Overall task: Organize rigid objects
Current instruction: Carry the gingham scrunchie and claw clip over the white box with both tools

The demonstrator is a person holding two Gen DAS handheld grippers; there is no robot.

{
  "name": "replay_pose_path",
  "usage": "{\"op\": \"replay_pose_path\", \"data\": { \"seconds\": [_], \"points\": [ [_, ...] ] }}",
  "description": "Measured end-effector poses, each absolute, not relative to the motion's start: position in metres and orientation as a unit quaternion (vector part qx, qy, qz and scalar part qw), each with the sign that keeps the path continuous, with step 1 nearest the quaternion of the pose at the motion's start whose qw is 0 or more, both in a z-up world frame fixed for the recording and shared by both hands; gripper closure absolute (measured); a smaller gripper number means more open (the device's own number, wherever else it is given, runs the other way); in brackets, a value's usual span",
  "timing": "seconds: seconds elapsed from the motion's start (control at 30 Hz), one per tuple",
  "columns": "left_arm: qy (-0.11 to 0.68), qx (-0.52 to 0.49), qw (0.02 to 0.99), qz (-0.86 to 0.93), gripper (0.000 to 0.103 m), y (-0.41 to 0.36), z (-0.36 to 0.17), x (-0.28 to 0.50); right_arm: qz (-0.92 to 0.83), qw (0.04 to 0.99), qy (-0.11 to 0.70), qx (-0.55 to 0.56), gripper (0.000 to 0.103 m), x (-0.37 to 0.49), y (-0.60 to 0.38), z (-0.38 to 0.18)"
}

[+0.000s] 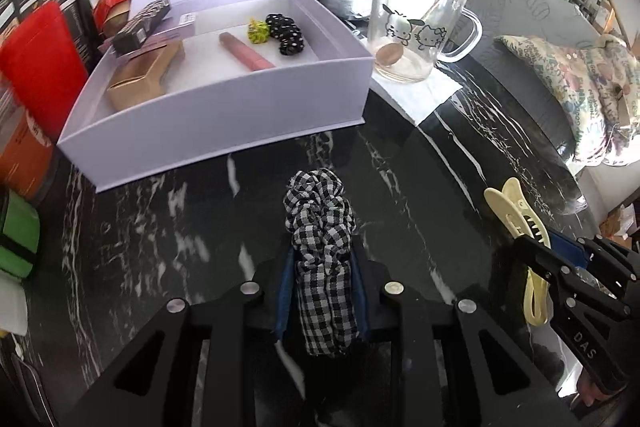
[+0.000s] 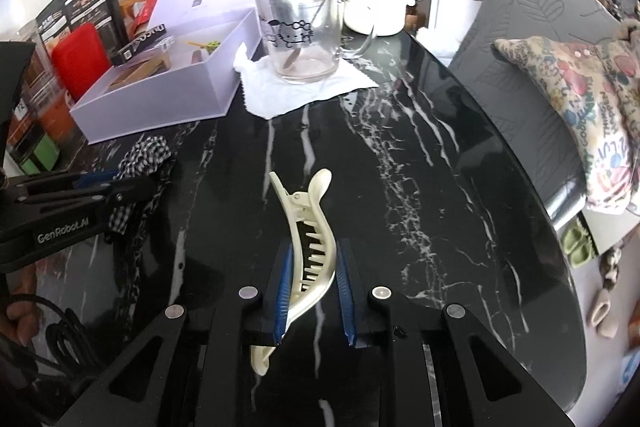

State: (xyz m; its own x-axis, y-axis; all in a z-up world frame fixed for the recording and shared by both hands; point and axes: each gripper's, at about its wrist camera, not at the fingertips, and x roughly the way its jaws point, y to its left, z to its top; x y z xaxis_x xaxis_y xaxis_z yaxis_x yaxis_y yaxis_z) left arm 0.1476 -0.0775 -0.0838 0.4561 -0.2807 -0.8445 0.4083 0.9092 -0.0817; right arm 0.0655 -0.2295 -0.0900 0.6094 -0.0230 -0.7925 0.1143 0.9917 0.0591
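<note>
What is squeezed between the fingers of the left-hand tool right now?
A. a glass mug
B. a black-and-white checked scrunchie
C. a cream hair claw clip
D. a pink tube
B: the left wrist view shows the left gripper shut on the checked scrunchie, while the cream claw clip sits in the right gripper.

Your left tongs (image 2: pixel 120 195) say "GenRobot.AI" down the side, and your right tongs (image 1: pixel 560 267) have "DAS" on one arm. The pillow (image 2: pixel 592 115) has "GOOD" and "THINGS" on it; the rest is too blurry.
</note>
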Motion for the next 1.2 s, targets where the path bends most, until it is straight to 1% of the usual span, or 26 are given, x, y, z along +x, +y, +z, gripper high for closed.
{"op": "replay_pose_path", "data": {
  "seconds": [0.5,0.77,1.2],
  "points": [
    [0.452,0.037,0.873,-0.181,0.078,-0.031,-0.061,0.115,0.020,0.903,0.426,0.054,0.082,0.053,-0.187,-0.076],
    [0.433,0.024,0.887,-0.161,0.078,-0.008,-0.047,0.094,0.054,0.908,0.414,0.037,0.082,0.045,-0.163,-0.067],
    [0.410,0.022,0.898,-0.156,0.078,0.011,-0.033,0.080,0.098,0.909,0.404,0.025,0.082,0.037,-0.129,-0.058]
  ]
}}
